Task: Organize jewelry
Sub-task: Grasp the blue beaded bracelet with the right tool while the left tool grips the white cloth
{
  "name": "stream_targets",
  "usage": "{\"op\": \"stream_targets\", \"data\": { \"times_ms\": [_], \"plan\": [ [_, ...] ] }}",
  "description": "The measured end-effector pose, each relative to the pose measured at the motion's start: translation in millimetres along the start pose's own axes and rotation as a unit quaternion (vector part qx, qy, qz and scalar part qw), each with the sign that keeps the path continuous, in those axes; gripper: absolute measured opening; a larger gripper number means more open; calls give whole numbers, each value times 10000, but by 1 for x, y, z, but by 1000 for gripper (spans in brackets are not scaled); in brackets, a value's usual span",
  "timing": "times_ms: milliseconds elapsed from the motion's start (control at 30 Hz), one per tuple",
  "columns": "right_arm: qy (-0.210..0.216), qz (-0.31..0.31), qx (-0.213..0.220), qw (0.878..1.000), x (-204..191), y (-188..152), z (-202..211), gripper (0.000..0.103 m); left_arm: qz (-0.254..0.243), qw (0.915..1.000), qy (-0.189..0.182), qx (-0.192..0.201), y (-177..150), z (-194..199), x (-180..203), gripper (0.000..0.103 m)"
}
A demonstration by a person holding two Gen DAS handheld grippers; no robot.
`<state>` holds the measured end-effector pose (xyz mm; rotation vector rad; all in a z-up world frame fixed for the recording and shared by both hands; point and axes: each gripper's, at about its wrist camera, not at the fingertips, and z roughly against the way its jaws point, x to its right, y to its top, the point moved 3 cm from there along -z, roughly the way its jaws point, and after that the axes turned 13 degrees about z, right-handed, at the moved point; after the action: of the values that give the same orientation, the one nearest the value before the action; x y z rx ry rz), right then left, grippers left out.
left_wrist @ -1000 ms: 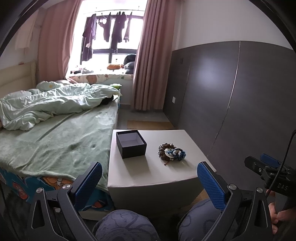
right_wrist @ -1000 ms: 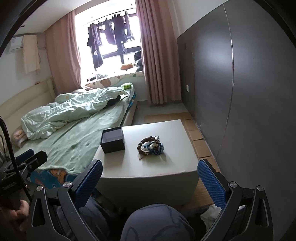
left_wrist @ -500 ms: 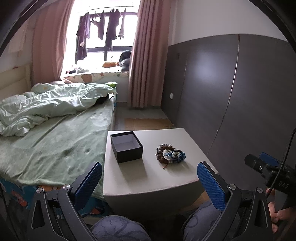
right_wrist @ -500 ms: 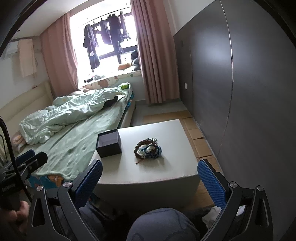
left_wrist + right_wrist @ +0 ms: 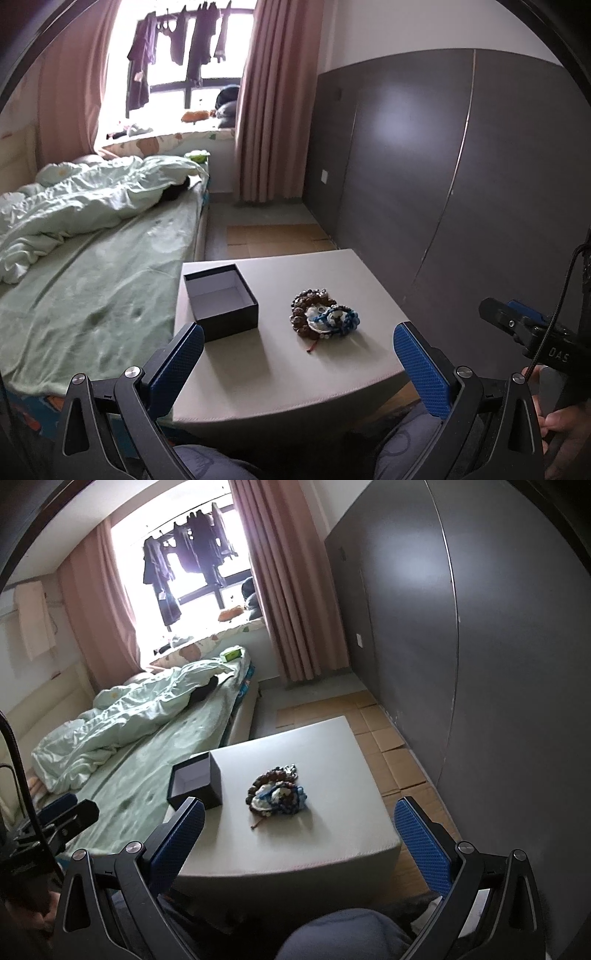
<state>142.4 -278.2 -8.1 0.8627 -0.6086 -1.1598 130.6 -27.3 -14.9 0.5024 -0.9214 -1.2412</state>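
Observation:
A pile of beaded bracelets point(image 5: 322, 317), brown, white and blue, lies near the middle of a low grey table point(image 5: 295, 384). An open, empty dark box point(image 5: 220, 301) stands to the pile's left. The pile point(image 5: 277, 795) and the box point(image 5: 195, 784) also show in the right wrist view. My left gripper point(image 5: 298, 360) is open and empty, held short of the table's near edge. My right gripper point(image 5: 298, 836) is open and empty, likewise back from the table point(image 5: 332, 849). The right gripper also shows at the right edge of the left wrist view point(image 5: 532, 332).
A bed with green bedding point(image 5: 92, 258) runs along the table's left side. A dark grey panelled wall point(image 5: 461, 184) stands to the right. My knees point(image 5: 347, 934) are just below the table's near edge. Curtains and a window are at the far end.
Both grippers have moved closer to the table and tilted down, so the box and bracelets appear larger. The box and the pile have not moved. Both grippers stayed open.

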Motion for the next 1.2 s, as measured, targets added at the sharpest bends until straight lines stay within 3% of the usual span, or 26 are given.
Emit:
{"op": "stream_targets", "data": {
  "times_ms": [300,500,733,933,1067,1200],
  "plan": [
    [35,-252,-243,9994,26,4,-51,103,-9,9993,43,-371,13,-58,4,103],
    [172,-339,-442,9983,35,4,-86,103,-77,9964,-223,-814,11,-98,7,101],
    [470,-499,-604,9958,50,4,-123,100,-145,9909,-343,-1291,4,-143,8,77],
    [888,-544,-837,9910,46,-7,-159,74,-197,9883,-361,-1466,-1,-173,2,63],
    [1087,-529,-1123,9863,38,-20,-182,65,-222,9872,-379,-1536,-9,-188,-4,59],
    [1155,-336,-1376,9832,26,-28,-197,61,-100,9835,-431,-1757,-21,-203,-12,43]
  ]
}}
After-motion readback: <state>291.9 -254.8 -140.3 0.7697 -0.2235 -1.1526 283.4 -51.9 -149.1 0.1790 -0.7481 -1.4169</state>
